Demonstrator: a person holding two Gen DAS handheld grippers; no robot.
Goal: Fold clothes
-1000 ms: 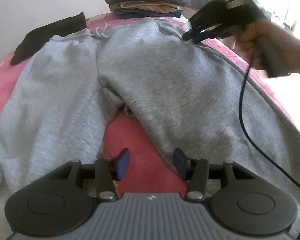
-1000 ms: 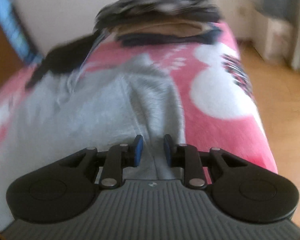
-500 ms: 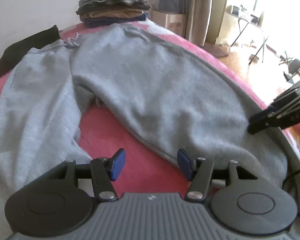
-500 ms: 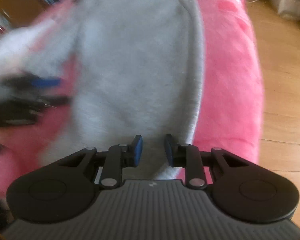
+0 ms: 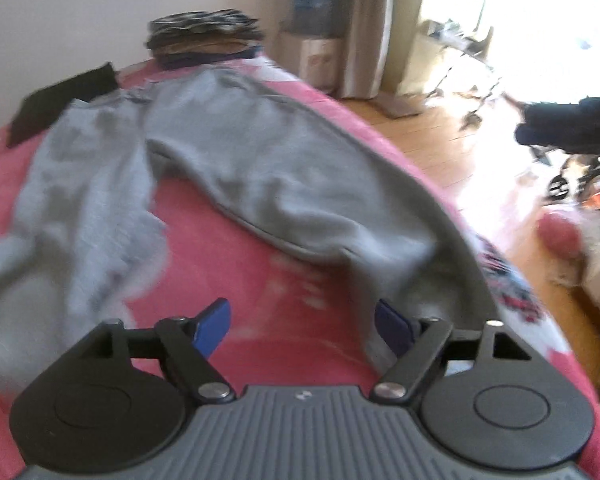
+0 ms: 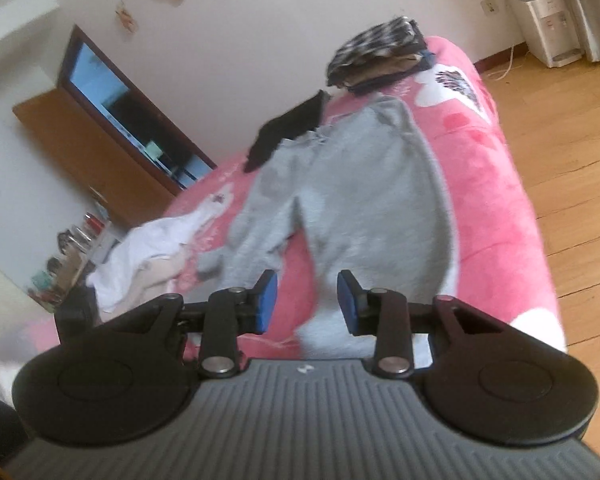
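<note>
Grey sweatpants [image 5: 260,168] lie spread on the pink blanket [image 5: 284,288], waistband at the far end and both legs running toward me. My left gripper [image 5: 300,316] hovers over bare blanket between the two leg ends. Its jaws are opening wide with nothing between them, and the right finger [image 5: 392,324] is beside the right leg's cuff. My right gripper [image 6: 308,292] sits above the cuff end of the sweatpants [image 6: 364,200]. Its jaws are opening too; cloth shows below the gap, but the pads do not press on it. In the left wrist view the right gripper [image 5: 572,128] is a dark blur at far right.
A stack of folded clothes [image 6: 380,48] sits at the bed's far end, with a black garment [image 6: 288,132] beside the waistband. A crumpled white garment [image 6: 152,248] lies at the left. Wooden floor [image 6: 560,160] runs along the bed's right edge, and a wooden cabinet [image 6: 100,160] stands by the wall.
Both grippers have drawn back from the waistband toward the leg ends, and the views now take in the whole garment. The left jaws have spread much wider and the right jaws slightly.
</note>
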